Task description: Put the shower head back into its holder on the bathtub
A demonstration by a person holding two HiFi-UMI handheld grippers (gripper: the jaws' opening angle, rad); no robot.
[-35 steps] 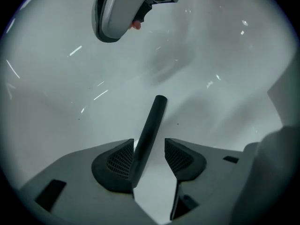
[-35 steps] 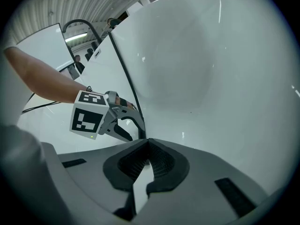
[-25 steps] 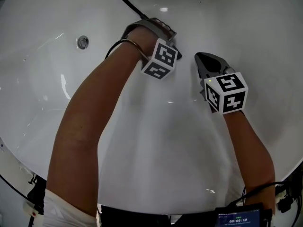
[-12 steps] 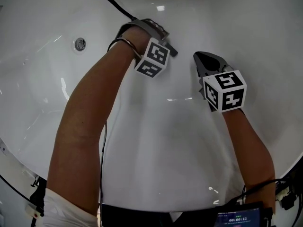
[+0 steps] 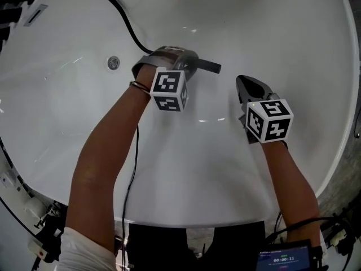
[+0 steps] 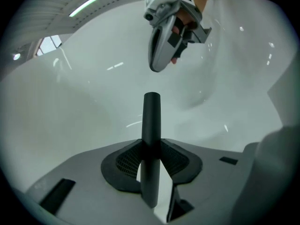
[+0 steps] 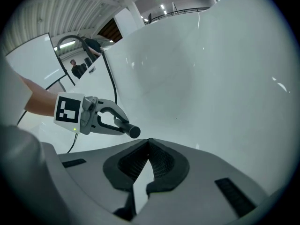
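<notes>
The shower head's black handle (image 6: 151, 125) stands upright between the pads of my left gripper (image 6: 151, 146), whose jaws are closing on it. From the head view the handle (image 5: 206, 66) sticks out to the right of the left gripper (image 5: 189, 66), above the white bathtub (image 5: 254, 27). A black hose (image 5: 121, 18) runs from that gripper up to the tub's far left. The spray face is hidden. My right gripper (image 5: 248, 83) hovers a little to the right, shut and empty; in its own view the tips (image 7: 149, 142) meet, with the handle's end (image 7: 129, 130) just ahead.
A round chrome fitting (image 5: 114, 62) sits in the tub wall left of the left gripper. The tub's rim (image 5: 344, 95) curves down the right side, with grey floor beyond it. Dark fixtures lie at the top left corner (image 5: 20, 4).
Both grippers have risen. The left one has rolled and closed on the black handle, which now juts out to the right. The hose shows longer at the top left.
</notes>
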